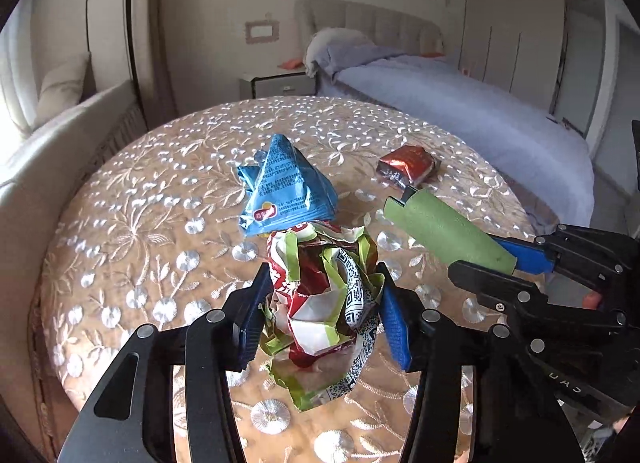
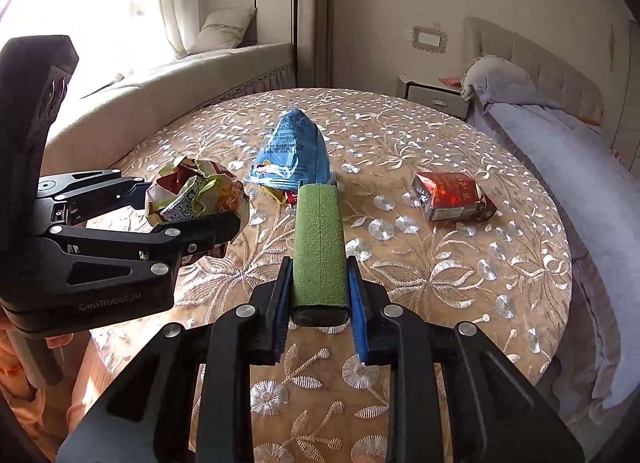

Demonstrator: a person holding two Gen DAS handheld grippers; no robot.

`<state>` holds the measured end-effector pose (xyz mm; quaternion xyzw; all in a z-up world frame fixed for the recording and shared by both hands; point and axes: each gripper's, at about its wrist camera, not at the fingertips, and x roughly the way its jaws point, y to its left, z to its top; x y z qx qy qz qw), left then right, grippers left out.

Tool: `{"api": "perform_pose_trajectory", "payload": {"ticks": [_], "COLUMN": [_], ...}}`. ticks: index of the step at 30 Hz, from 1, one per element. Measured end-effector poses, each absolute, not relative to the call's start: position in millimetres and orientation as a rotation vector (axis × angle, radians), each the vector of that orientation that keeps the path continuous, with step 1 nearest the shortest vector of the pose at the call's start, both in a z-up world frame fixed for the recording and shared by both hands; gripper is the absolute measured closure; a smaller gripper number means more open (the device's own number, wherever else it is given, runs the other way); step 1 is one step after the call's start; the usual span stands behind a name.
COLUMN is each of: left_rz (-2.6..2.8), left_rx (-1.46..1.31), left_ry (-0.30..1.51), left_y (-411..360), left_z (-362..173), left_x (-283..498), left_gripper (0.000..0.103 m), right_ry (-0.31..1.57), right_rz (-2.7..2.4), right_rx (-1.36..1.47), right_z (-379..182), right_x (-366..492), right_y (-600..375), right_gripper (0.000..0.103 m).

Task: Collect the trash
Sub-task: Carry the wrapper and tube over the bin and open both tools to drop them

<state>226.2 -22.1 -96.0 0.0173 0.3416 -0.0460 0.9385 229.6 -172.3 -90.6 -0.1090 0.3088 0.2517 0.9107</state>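
1. Green, a flat block (image 2: 319,247) sits clamped in our right tongs (image 2: 319,303), centre of the right wrist view.
2. Our left tongs (image 1: 320,315) pinch a crumpled wrapper (image 1: 324,303), lower centre.
3. On the desk (image 2: 440,263) remain a blue bag (image 2: 294,151) and red packet (image 2: 452,195), upper middle.
4. We judge both pickups done; next comes carrying them to a bin, unseen here.
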Motion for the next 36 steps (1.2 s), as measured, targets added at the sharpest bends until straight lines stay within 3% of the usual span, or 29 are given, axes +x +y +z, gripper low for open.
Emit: {"api": "perform_pose_trajectory", "payload": {"ticks": [18,36], "left_rz": [-0.239,-0.517], "left_rx": [0.149,0.306], "left_ry": [0.581,0.623], "left_y": [-108.7,-250.0], "left_z": [-63.6,-93.4], "left_x": [158.5,138.9], "left_gripper": [0.053,0.053], "right_ry": [0.492,0.548], "right_rz": [0.327,-0.054], "right_rx": [-0.130,-0.020], "right_z": [-45.1,-68.6], "right_x": [141.3,79.8], "right_y": [-257.6,-384.4], "right_gripper": [0.076,0.076]}}
